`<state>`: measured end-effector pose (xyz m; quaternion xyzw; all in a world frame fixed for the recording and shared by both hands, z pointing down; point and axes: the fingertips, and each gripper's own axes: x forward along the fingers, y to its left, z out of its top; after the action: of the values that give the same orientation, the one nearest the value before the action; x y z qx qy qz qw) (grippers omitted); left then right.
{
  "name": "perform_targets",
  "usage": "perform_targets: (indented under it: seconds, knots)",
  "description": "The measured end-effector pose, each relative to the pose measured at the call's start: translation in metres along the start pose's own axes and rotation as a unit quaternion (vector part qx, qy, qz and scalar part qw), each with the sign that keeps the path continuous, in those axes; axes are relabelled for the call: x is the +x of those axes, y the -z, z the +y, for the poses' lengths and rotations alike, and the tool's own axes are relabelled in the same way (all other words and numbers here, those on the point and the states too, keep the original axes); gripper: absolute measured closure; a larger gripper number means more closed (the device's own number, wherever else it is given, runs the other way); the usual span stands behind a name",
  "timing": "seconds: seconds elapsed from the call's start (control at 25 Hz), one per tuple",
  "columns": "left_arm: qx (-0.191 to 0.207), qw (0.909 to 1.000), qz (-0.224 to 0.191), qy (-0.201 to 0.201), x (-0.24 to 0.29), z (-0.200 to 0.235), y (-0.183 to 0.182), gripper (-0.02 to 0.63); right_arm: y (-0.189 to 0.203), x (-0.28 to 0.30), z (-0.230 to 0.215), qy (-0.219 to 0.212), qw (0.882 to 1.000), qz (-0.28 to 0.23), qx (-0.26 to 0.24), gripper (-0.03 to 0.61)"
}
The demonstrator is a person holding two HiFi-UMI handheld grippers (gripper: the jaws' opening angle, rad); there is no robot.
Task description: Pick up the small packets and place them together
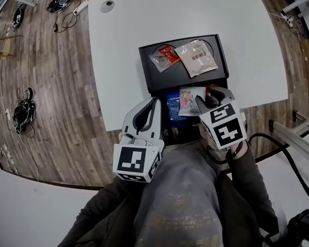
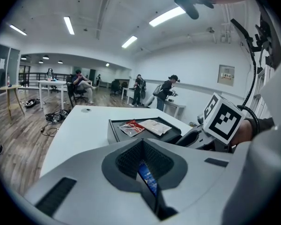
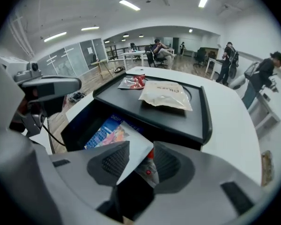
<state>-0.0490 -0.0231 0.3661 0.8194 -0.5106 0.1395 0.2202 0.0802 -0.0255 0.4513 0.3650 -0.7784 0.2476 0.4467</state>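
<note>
White table in an open office, black tray at its near edge. Your right gripper stands with jaws apart, a white packet loose between them, above the tray's near compartment where a blue packet lies; your left gripper, jaws together, hangs just left. A red packet and a beige packet rest on the far shelf. Expect light, limp, slippery film: pinch a sealed edge.
</note>
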Motion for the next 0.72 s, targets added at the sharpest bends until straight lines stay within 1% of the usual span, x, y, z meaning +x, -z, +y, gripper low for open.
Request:
perform_targets:
  seconds: [0.08,0.24,0.36,0.44,0.52,0.56,0.64,0.72]
  knots:
    - [-0.003,1.0000,0.001,-0.002,0.001,0.005,0.001,0.611,0.001,0.007,0.000,0.011,1.000,0.017,-0.017,0.422]
    - [-0.011,0.9999,0.004,-0.004,0.003,0.014,0.004,0.611,0.004,0.019,0.003,0.032,0.996,0.057,-0.065,0.419]
    - [-0.018,0.9998,0.004,-0.007,0.002,0.020,0.004,0.611,0.007,0.024,0.009,0.030,0.993,0.077,-0.089,0.419]
    - [-0.021,0.9997,0.003,-0.010,0.001,0.023,0.004,0.611,0.009,0.028,0.015,0.004,0.994,0.081,-0.071,0.432]
    - [-0.024,0.9996,0.003,-0.011,0.001,0.026,0.005,0.611,0.011,0.030,0.019,-0.025,0.996,0.077,-0.040,0.477]
    - [-0.025,0.9996,0.003,-0.011,0.001,0.027,0.005,0.611,0.011,0.031,0.019,-0.033,0.996,0.073,-0.031,0.479]
    - [-0.028,0.9995,0.003,-0.012,0.002,0.028,0.006,0.611,0.010,0.031,0.018,-0.043,0.996,0.066,-0.028,0.486]
    - [-0.029,0.9995,0.003,-0.014,0.002,0.029,0.008,0.611,0.010,0.032,0.020,-0.051,0.996,0.059,-0.037,0.537]
